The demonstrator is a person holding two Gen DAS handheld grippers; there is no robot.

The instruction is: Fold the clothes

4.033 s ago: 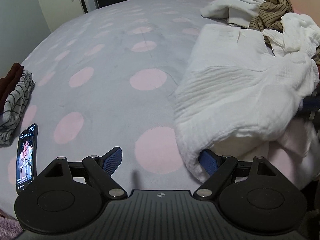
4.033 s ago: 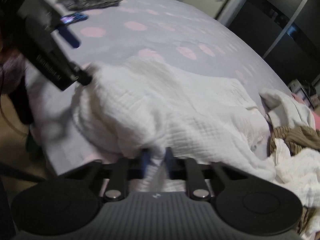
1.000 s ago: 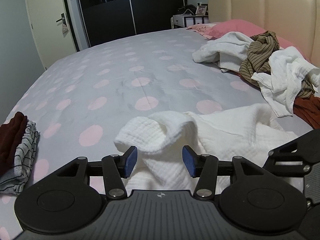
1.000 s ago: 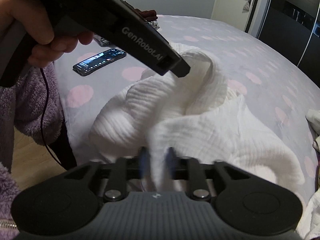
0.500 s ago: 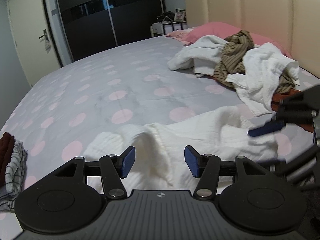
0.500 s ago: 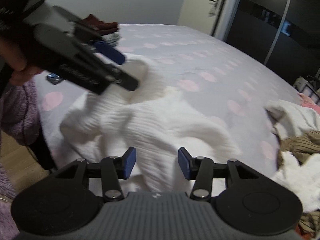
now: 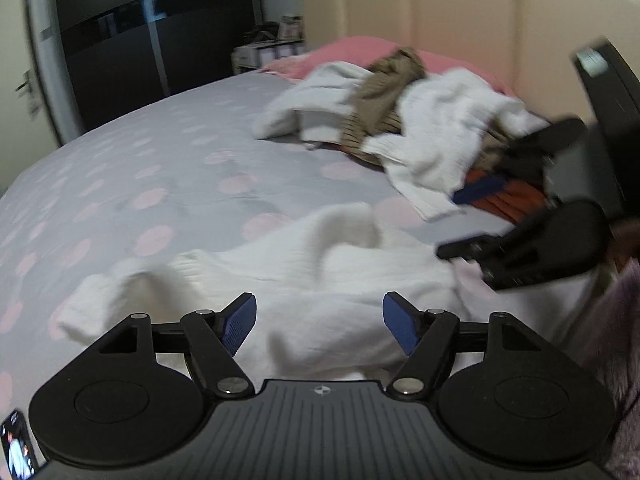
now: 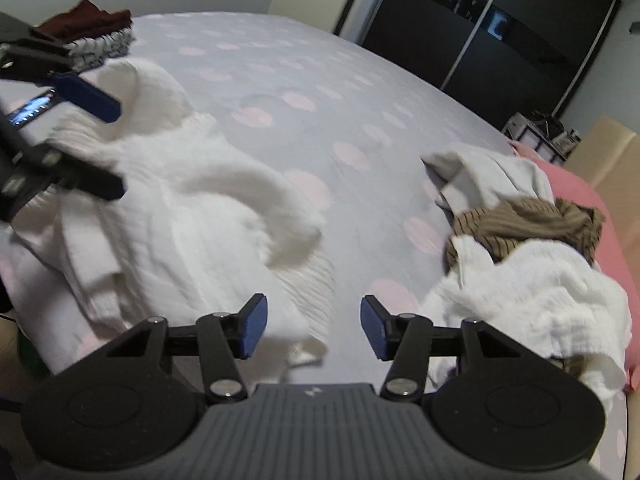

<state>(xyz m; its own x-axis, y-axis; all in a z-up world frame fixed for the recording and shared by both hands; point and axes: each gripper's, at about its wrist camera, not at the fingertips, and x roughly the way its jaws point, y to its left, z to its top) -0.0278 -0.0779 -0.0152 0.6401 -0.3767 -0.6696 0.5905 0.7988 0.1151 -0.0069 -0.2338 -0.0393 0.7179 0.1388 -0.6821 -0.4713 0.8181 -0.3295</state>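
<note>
Two tongs: left gripper (image 7: 319,322) and right gripper (image 8: 313,326) are both spreading their jaws, pads clear of cloth, nothing pinched between them.
White garment (image 7: 320,264): lies rumpled on the near edge of the bed (image 7: 140,160), just under both grippers; it looks dropped there to be laid out, not yet flat.
Raised flap: one rounded fold (image 8: 288,208) stands up off the cloth, so it probably needs smoothing down before any fold.
Unsorted pile (image 8: 528,248): white and brown striped clothes heaped toward the pillow end, well apart from the garment.
Folded stack (image 8: 92,36): dark and striped pieces at the far corner, likely the done lot.
Phone (image 8: 32,108): on the bed beside the garment, near the left gripper.
Open room: wide bare dotted sheet beyond the garment; the bed edge is close on the near side.
</note>
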